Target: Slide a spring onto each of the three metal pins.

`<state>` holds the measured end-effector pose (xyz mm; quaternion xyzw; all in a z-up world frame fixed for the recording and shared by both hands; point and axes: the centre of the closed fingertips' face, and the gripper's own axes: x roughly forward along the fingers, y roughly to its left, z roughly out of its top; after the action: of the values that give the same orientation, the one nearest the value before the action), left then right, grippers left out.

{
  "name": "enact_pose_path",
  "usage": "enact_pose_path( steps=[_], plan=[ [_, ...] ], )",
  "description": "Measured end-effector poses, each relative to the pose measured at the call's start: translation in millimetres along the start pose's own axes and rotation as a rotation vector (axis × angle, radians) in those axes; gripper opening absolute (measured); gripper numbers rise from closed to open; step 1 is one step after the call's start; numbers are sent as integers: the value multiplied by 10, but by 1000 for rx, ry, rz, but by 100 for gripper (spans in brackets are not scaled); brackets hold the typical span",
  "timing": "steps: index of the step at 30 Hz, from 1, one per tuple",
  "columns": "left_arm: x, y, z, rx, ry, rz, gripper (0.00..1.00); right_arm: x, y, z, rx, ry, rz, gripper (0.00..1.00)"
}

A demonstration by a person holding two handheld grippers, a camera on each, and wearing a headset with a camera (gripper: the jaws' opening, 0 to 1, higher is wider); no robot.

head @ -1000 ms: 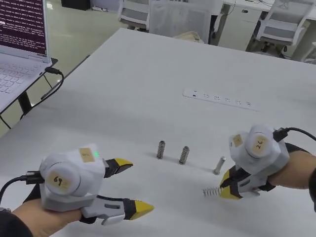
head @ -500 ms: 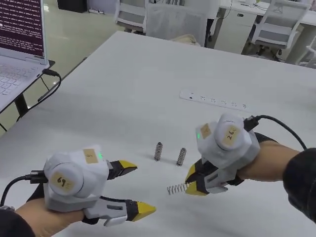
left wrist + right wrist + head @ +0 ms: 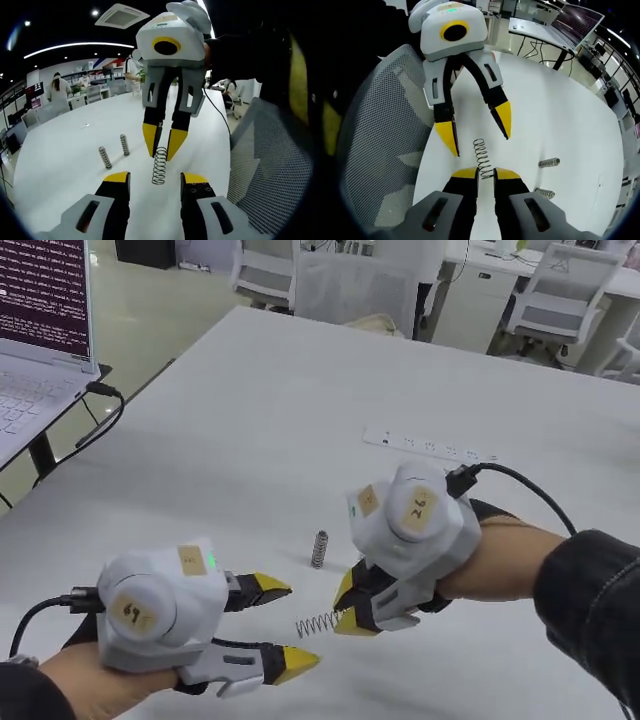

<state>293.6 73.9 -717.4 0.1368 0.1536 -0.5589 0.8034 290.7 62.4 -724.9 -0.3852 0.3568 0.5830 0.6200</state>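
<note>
Pinches the spring (image 3: 315, 623) by one end in the right gripper (image 3: 347, 612), jaws closed on it; aims its long axis, free end first, straight at the left gripper (image 3: 288, 625), jaws spread wide and just short of it (spring-covered pin (image 3: 320, 549) standing beyond).

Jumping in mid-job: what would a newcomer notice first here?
Front and centre, the right hand-held gripper is shut on a spring that pokes out toward the open left hand-held gripper facing it. Close by, two upright springs stand on the white table.
</note>
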Motion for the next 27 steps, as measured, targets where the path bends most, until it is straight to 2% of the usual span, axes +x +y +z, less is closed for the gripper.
enact_pose_path(
  steps=[6,14,27],
  plan=[
    [7,-46,19,11,-8,-19,18,-2,12,14,-7,7,3,9],
    [7,-56,-7,28,8,-24,4,-7,29,32,-11,14,5,9],
    [-15,-84,-4,37,15,-42,2,-36,53,57,4,-15,10,10]
  ],
)
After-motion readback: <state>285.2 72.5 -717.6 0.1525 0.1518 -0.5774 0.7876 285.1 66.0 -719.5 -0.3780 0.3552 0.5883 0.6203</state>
